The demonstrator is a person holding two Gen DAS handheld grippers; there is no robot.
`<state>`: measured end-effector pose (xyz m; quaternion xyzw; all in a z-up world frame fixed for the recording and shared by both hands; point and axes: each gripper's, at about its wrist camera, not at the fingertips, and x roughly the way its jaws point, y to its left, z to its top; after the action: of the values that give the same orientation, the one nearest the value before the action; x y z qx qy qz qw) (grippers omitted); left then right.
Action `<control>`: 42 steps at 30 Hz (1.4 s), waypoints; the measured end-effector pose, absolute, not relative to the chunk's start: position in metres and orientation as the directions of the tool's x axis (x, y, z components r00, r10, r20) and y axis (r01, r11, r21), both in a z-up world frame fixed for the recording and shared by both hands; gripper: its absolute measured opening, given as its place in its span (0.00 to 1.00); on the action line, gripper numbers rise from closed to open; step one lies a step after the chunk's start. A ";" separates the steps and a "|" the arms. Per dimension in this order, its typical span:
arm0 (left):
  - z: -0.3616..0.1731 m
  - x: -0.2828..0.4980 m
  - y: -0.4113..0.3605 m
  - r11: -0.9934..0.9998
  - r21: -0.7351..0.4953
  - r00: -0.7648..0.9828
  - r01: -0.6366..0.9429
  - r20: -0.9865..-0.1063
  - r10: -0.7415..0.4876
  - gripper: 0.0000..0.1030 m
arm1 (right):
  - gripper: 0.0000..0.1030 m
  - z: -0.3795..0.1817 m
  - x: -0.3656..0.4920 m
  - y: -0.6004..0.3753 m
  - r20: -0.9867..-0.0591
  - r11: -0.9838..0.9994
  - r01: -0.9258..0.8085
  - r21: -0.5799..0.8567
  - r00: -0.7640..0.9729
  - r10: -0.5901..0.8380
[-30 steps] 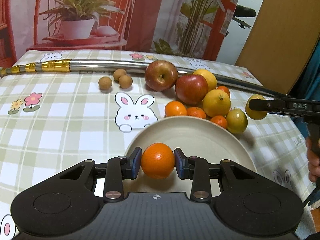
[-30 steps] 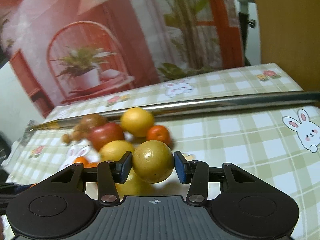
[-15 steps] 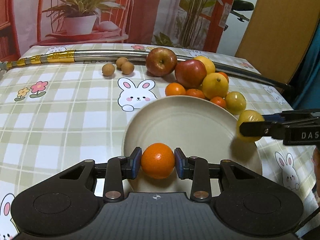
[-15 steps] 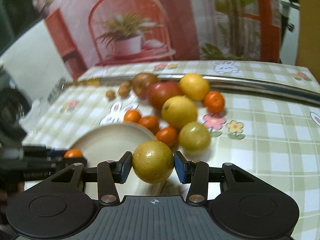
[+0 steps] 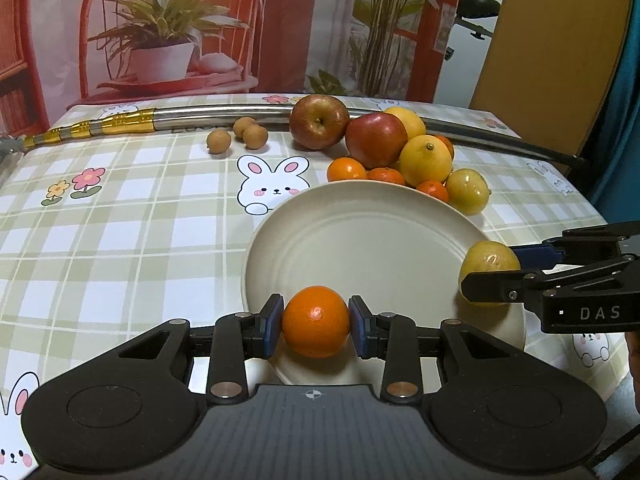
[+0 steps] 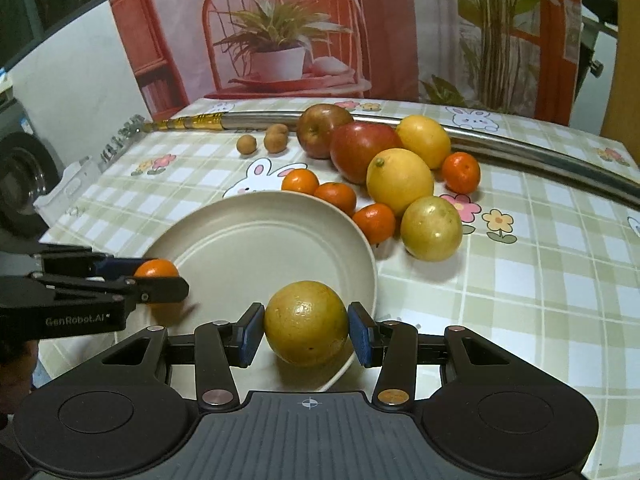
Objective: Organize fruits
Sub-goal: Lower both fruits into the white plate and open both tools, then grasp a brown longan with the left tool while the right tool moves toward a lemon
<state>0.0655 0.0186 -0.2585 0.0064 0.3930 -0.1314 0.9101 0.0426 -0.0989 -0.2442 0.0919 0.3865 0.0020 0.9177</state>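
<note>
from the left wrist, the left gripper (image 5: 315, 321) is clamping a small orange (image 5: 315, 321) between its blue pads, which are pressing both sides of the fruit. the orange is hanging over the near rim of the cream plate (image 5: 360, 236), with the bare plate floor lying straight ahead and below, so the release seems to call for little more than lowering. the right gripper (image 5: 490, 274) is coming in from the right edge, gripping a yellow-green fruit (image 5: 486, 266) over the plate's right rim; its far finger is mostly hidden behind the fruit. the pile of fruit (image 5: 404, 152) is sitting beyond the plate's far edge.

from the right wrist, the right gripper (image 6: 306, 324) is closing on the same yellow-green fruit (image 6: 306, 324), both pads touching it, over the plate's (image 6: 248, 240) near right rim. the plate centre is lying ahead and to the left. the left gripper (image 6: 158, 278) is showing at the left, and only the top of its orange (image 6: 156, 269) is visible above the finger. whether either fruit is touching the plate is hard to tell. both grippers look about equally near the plate.
</note>
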 end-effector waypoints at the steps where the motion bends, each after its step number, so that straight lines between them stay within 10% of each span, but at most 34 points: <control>1: -0.259 0.065 0.019 0.966 -0.090 0.657 0.242 -0.717 -0.231 0.36 | 0.41 -0.245 0.042 -0.098 -0.708 0.984 0.067 0.164 0.702 0.071; 23: -0.259 0.055 0.016 0.970 -0.081 0.682 0.231 -0.697 -0.221 0.36 | 0.42 -0.245 0.039 -0.092 -0.692 0.985 0.042 0.165 0.717 0.085; 42: -0.248 0.048 0.020 0.975 -0.103 0.727 0.195 -0.653 -0.214 0.37 | 0.73 -0.229 0.030 -0.103 -0.640 0.973 0.064 0.222 0.763 0.096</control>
<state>0.0479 0.0196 -0.2484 -0.0136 0.3529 -0.1100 0.9291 0.0298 -0.1032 -0.2291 0.1159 0.3444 0.0086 0.9316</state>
